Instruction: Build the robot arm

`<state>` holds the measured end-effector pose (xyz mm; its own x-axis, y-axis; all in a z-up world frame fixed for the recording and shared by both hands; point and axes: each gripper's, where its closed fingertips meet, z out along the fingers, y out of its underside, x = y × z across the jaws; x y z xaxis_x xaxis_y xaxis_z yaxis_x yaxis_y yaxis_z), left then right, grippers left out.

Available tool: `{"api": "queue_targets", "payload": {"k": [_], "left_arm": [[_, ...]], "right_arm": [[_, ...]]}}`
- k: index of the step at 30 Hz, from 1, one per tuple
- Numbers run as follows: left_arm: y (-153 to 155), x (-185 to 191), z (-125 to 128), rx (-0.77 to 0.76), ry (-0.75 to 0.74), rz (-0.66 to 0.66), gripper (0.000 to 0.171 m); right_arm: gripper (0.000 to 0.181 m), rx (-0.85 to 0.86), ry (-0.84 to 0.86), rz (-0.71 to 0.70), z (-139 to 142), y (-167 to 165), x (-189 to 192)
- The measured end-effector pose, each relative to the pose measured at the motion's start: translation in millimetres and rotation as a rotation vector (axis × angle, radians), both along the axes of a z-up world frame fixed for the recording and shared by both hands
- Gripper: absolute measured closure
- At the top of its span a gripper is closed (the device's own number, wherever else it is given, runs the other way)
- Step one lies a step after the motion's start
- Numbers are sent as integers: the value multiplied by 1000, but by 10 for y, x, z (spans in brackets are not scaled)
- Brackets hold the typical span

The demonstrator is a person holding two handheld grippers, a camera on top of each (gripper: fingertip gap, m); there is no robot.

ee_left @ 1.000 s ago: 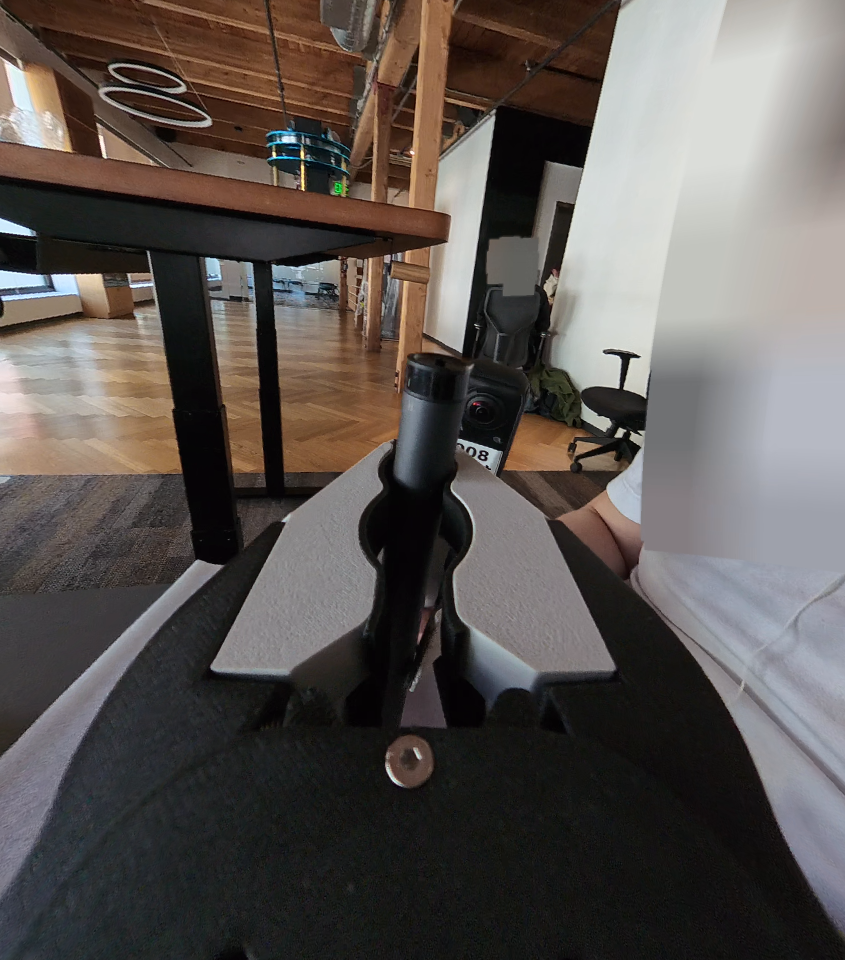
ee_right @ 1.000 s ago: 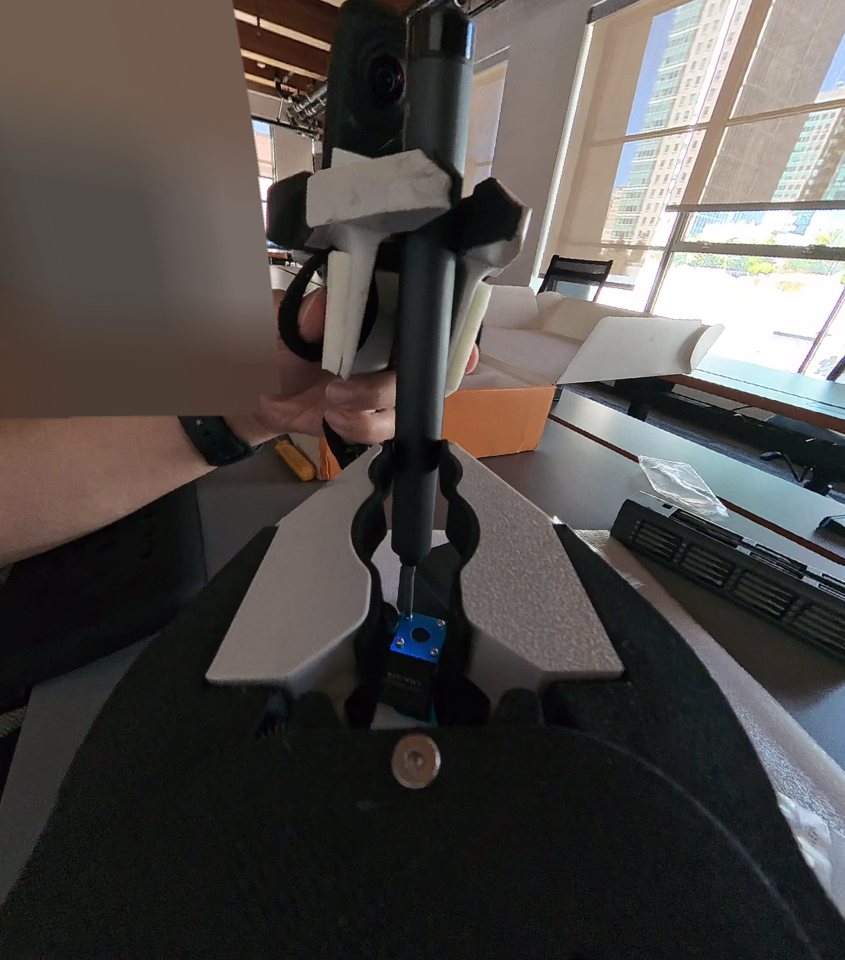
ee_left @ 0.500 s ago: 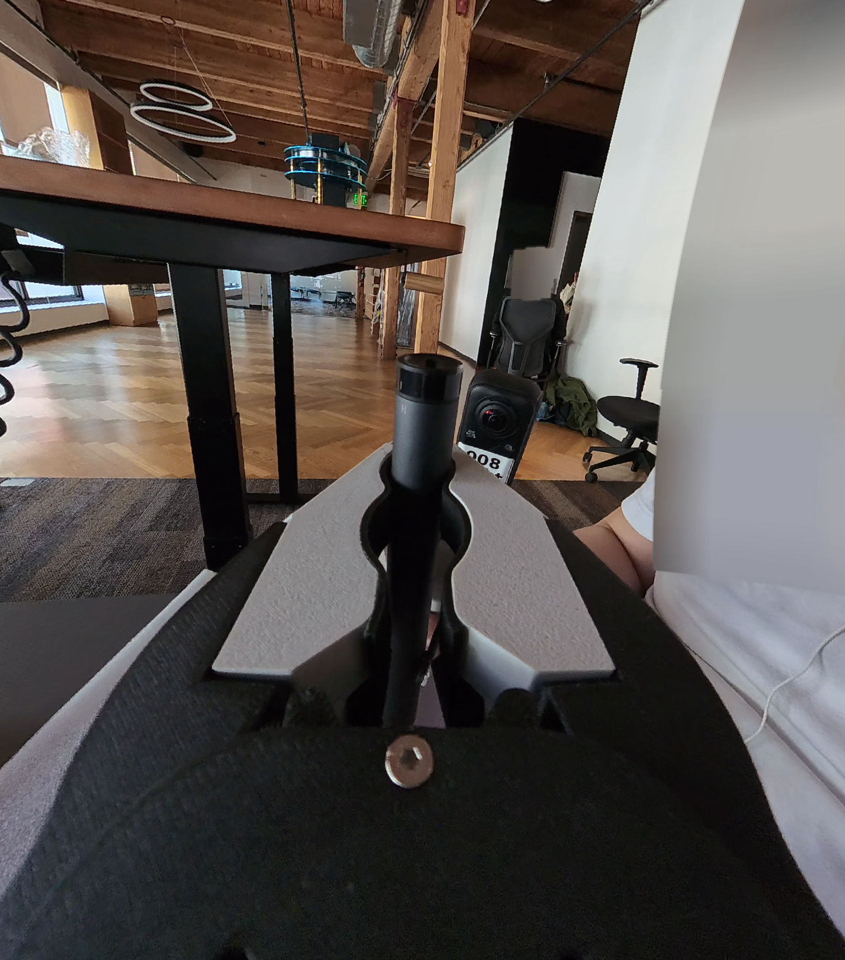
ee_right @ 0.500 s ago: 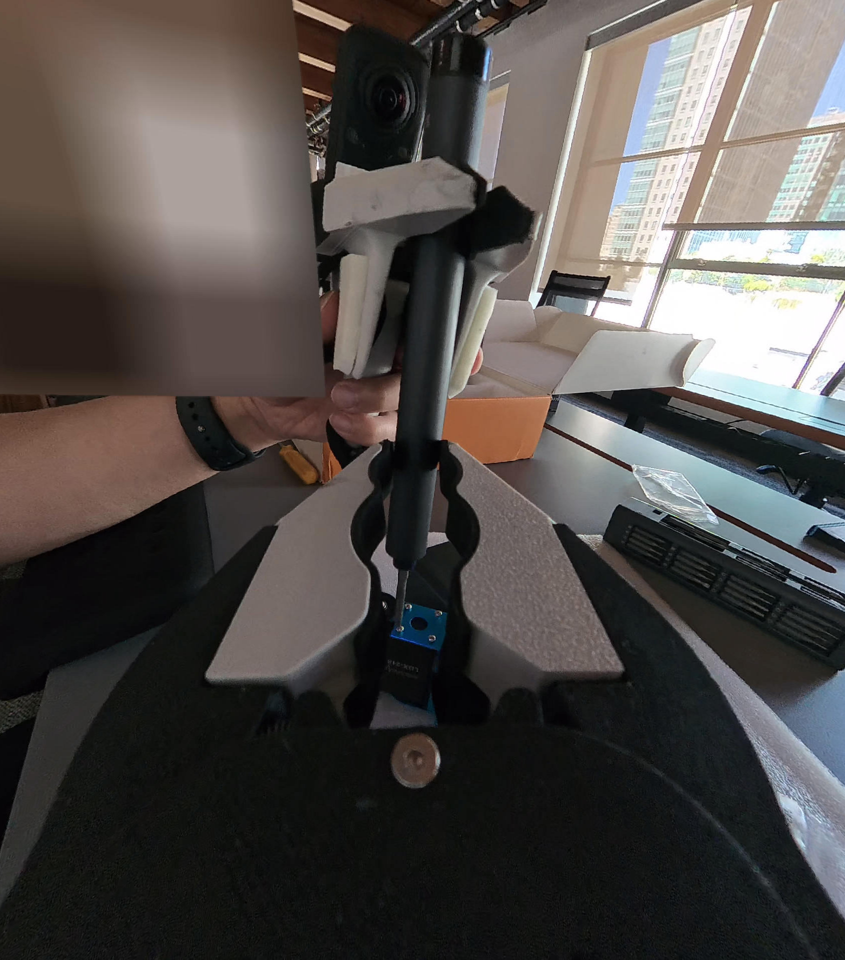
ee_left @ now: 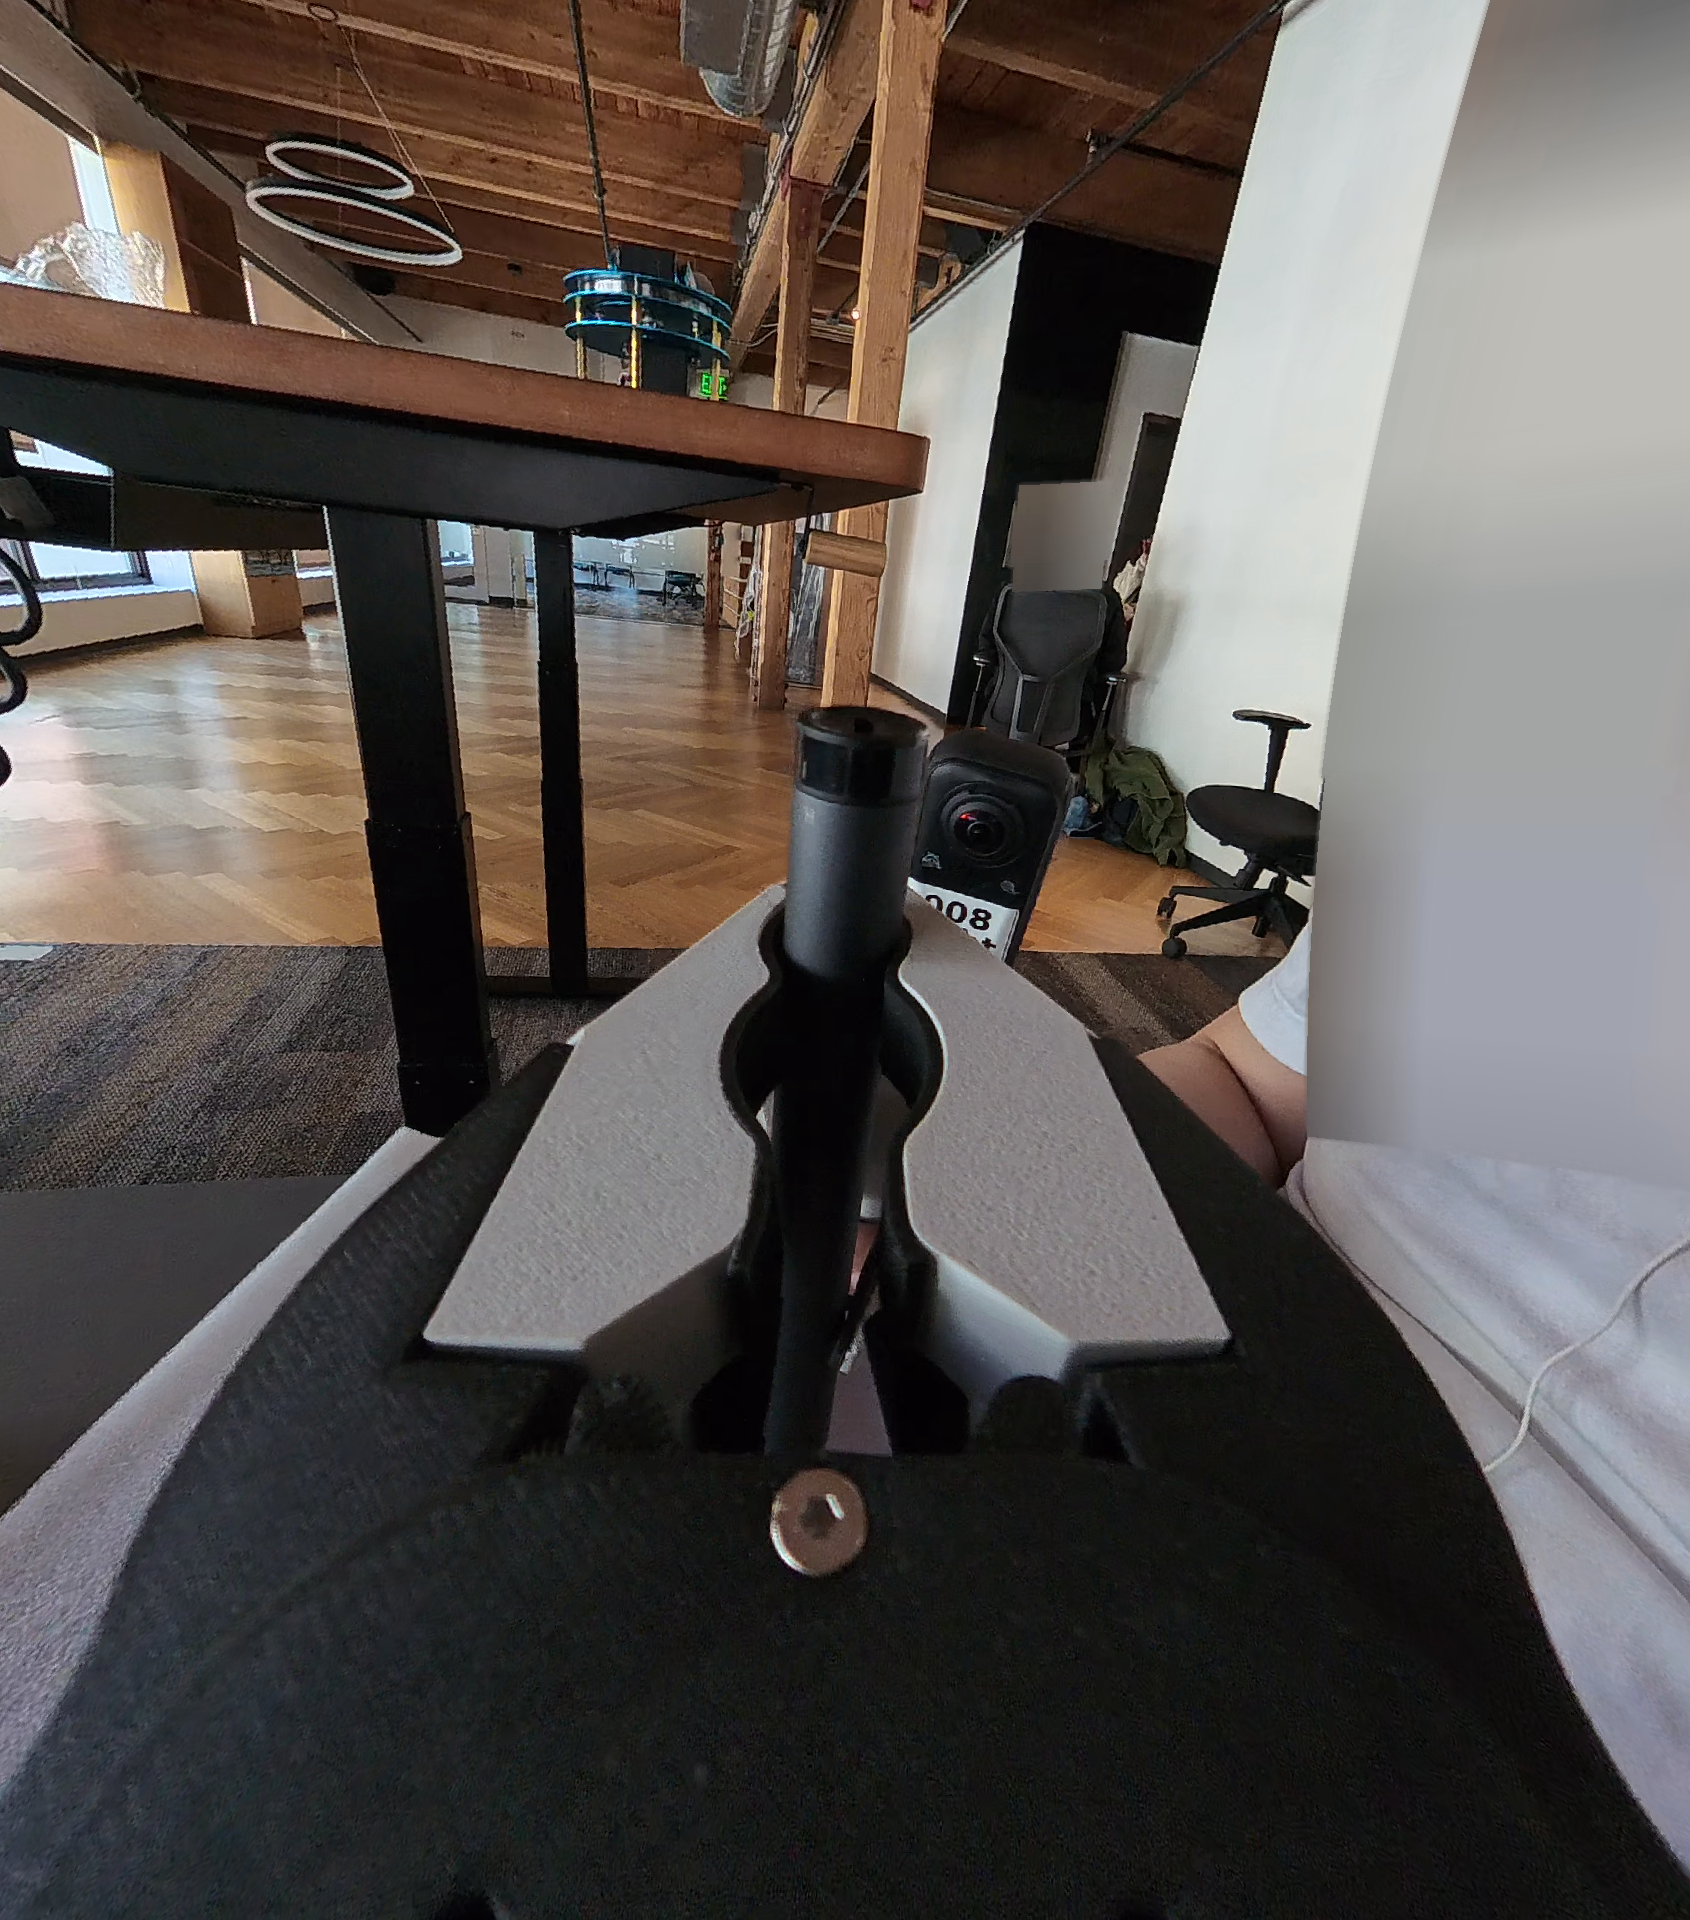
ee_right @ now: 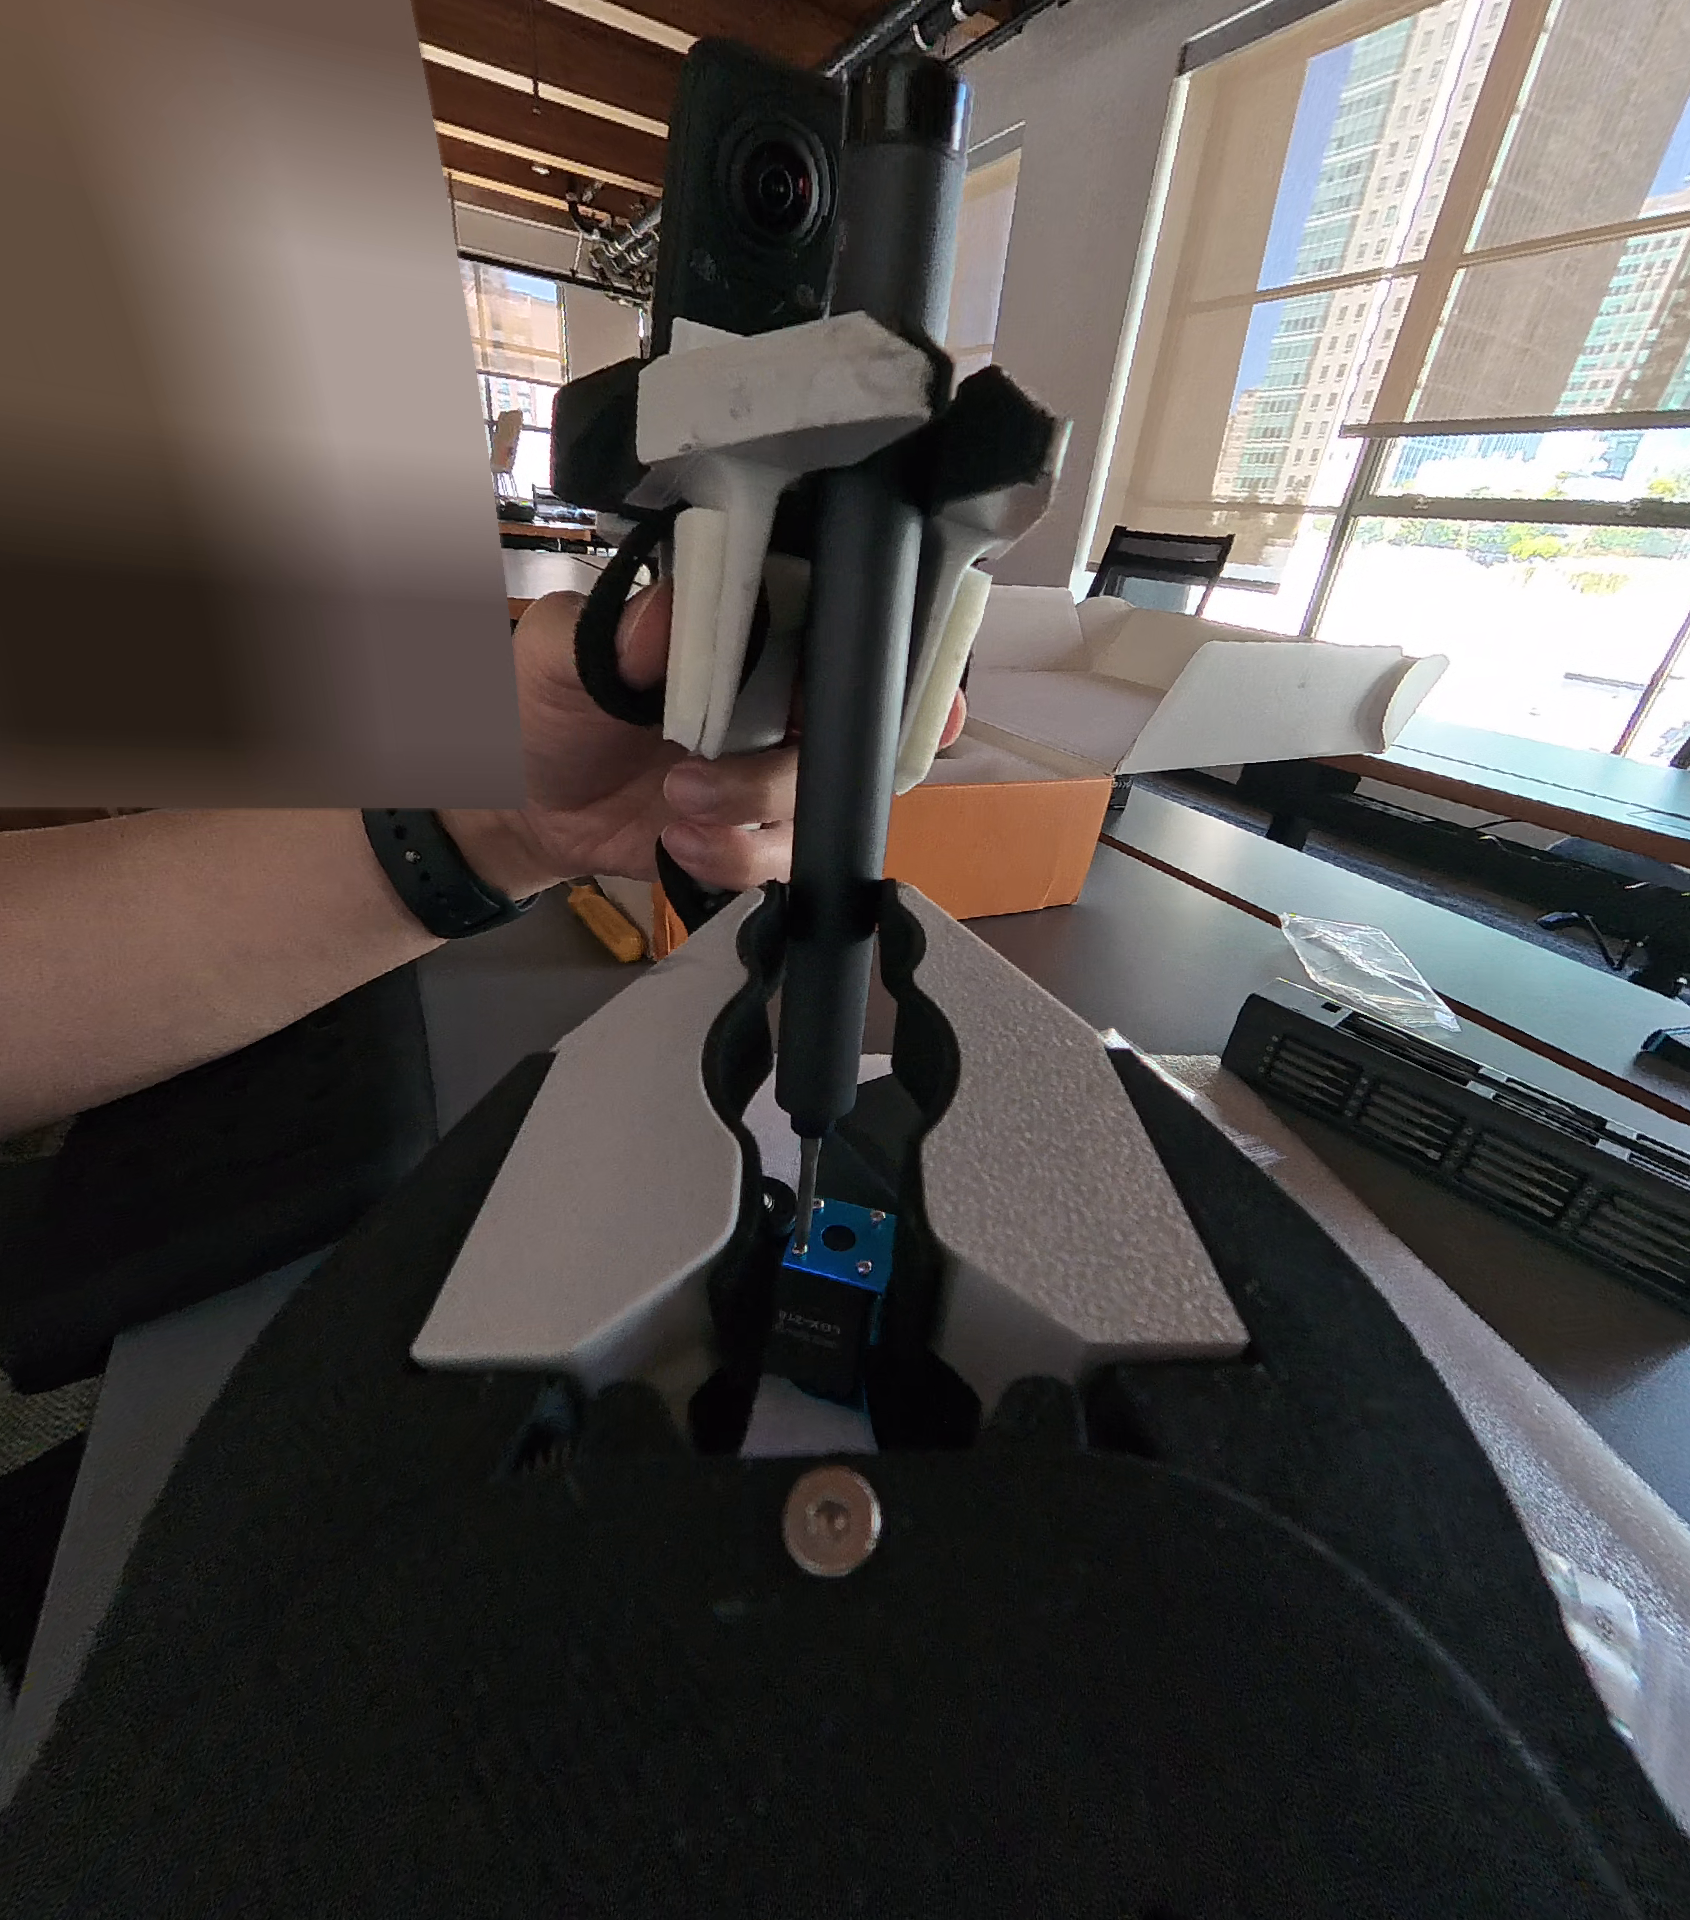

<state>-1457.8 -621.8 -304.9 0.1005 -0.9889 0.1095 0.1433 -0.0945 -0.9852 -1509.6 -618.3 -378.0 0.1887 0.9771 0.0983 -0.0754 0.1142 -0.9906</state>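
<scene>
My left gripper (ee_left: 836,935) is shut on a dark grey pen-shaped screwdriver (ee_left: 836,862) that runs forward between its fingers. In the right wrist view the left gripper (ee_right: 820,738) hangs above, held by a hand, with the screwdriver (ee_right: 851,727) pointing down. Its thin bit (ee_right: 807,1195) rests on a corner screw on top of a small blue block (ee_right: 836,1278). My right gripper (ee_right: 830,914) is shut on that blue block deep between its fingers, and the screwdriver shaft passes through the notch at its fingertips. The right gripper's camera (ee_left: 986,831) shows behind the screwdriver.
On the dark table (ee_right: 1184,935) are an orange box with an open white lid (ee_right: 1007,852), a black vented unit (ee_right: 1506,1164), a clear plastic bag (ee_right: 1360,956) and a yellow tool (ee_right: 602,920). A wooden desk (ee_left: 405,416) and an office chair (ee_left: 1246,842) stand beyond. My hands' fingertips stand some 9 cm from each other.
Both grips hold. The left gripper and screwdriver have shifted slightly and loom a little closer over the right gripper; the bit stays on the blue block's top.
</scene>
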Motion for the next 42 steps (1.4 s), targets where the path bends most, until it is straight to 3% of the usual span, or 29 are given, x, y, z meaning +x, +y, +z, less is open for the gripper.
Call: {"api": "queue_targets", "payload": {"k": [14,23,27,34,39,42], "left_arm": [[-162,96,-46,51,50,-61,161],[-160,90,-45,35,31,-78,161],[-182,111,-50,41,40,-81,160],[-198,146,-48,27,33,-99,160],[-206,134,-56,47,57,-81,161],[-217,138,-56,47,54,-86,161]], "right_arm": [[164,10,15,37,-18,-95,59],[152,4,43,13,83,-96,137],[164,1,16,18,57,-115,94],[164,53,14,-31,52,-115,112],[164,-46,60,11,55,-115,98],[164,9,44,-27,50,-123,104]]}}
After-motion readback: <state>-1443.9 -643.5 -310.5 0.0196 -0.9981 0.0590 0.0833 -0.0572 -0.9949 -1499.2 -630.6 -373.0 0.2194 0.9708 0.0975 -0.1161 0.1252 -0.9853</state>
